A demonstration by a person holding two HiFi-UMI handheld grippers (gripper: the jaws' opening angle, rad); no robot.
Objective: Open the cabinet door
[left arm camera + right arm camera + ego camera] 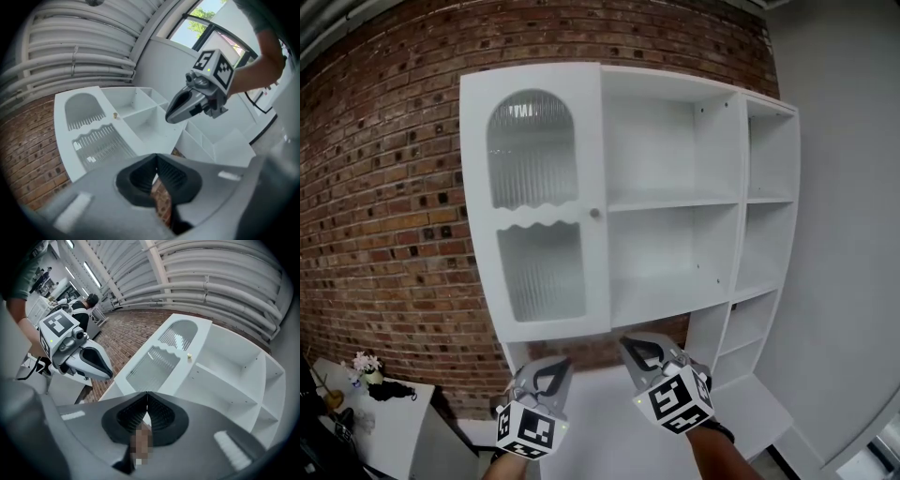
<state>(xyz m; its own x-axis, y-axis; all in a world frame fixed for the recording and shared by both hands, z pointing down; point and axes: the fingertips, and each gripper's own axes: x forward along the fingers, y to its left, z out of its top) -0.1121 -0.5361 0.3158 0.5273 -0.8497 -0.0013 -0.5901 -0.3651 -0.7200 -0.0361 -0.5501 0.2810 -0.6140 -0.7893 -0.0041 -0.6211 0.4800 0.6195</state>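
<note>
A tall white cabinet (675, 202) stands against a brick wall. Its left door (539, 202) is closed, with fluted glass panels and a small knob (595, 213) at its right edge; the shelves to the right are open. My left gripper (551, 367) and right gripper (639, 349) hover side by side below the door, well short of it, both shut and empty. The left gripper view has the door (91, 133), the knob (115, 115) and the right gripper (172, 115) beyond my own left gripper (156, 157). Past my right gripper (147, 394), the right gripper view shows the knob (189, 355) and the left gripper (108, 372).
A low white table (380, 417) with a small flower bunch (366, 363) and dark items sits at the lower left. A plain white wall (844, 234) flanks the cabinet on the right. A lower white cabinet top (609, 417) lies under the grippers. A person (86, 305) sits far behind.
</note>
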